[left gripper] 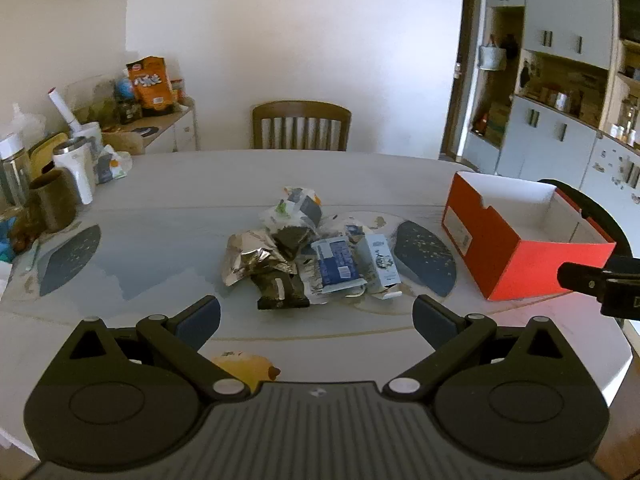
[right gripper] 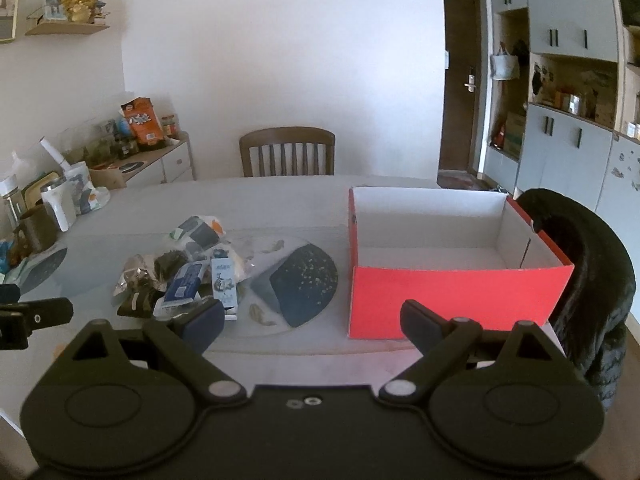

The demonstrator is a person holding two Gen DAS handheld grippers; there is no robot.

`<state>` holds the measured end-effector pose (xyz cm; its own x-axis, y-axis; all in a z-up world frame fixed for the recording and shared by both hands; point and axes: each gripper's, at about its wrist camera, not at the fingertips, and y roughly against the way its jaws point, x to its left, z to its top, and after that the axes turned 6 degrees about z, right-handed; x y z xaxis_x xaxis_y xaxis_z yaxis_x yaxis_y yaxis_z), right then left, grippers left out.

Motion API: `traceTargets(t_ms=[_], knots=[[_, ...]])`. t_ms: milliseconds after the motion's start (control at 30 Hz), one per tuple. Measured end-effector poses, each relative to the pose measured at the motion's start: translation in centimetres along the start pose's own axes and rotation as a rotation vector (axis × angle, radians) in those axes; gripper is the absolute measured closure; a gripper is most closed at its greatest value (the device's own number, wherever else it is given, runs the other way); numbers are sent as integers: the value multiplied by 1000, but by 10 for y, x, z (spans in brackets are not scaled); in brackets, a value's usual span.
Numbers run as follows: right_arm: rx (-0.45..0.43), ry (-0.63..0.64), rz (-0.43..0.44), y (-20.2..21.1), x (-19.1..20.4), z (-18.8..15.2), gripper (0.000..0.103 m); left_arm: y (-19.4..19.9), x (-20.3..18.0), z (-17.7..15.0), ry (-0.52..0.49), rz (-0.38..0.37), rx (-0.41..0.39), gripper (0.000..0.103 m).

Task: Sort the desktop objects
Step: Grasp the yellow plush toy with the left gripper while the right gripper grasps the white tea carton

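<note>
**Left wrist view first: both tools empty, the pile waiting**

Left wrist view: my left gripper point(left gripper: 316, 314) hangs over the near edge of the table point(left gripper: 168, 184) with its jaws spread wide and nothing between them. Straight ahead lies the heap of wrappers point(left gripper: 308, 252): a crumpled silver foil bag point(left gripper: 248, 260) on the left, a dark packet point(left gripper: 280, 288) nearest me, a blue-and-white pouch point(left gripper: 336, 266) and a small white carton point(left gripper: 382, 266) on the right side. They overlap and touch one another. The red box point(left gripper: 520, 240) stands open to the right of the pile, well apart from it, and looks empty. A yellow thing point(left gripper: 244, 366) peeks out under my tool; I cannot tell what it is.

Right wrist view: my right gripper point(right gripper: 312, 320) is likewise wide apart and holds nothing. The red box sits just ahead of its right finger, white inside, nothing visible in it. The pile lies to the left, beyond my left finger. A black jacket point(right gripper: 592, 280) hangs beside the box's far right side.

I judge the sorting has not begun. To do the first pick well, I would take an outer piece rather than dig into the middle: the dark packet for the left tool, the white carton for the right. I should come down with the jaws straddling one item only, close on its body rather than a loose flap, and lift clear before swinging to the box, so the neighbours are not dragged along.
</note>
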<state>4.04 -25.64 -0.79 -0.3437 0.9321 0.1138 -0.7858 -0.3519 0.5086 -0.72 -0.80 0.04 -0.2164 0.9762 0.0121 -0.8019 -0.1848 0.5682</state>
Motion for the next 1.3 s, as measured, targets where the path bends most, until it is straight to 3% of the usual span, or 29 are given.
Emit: traceTargets(t_ms=[367,733,1033,1300], knots=[[-16,36,20,-23,7,8,8,-17,11,-10,16,58,7,0],[5,62,13,-72,32,3,8,-58,26,-37,15,127,67,0],[78,47,-2,-121,47,-2,10,-89,37,-56,32,102,151,0],[133,38,-29,-155,51,-2,10,-108,41,-58,28,86,172,1]])
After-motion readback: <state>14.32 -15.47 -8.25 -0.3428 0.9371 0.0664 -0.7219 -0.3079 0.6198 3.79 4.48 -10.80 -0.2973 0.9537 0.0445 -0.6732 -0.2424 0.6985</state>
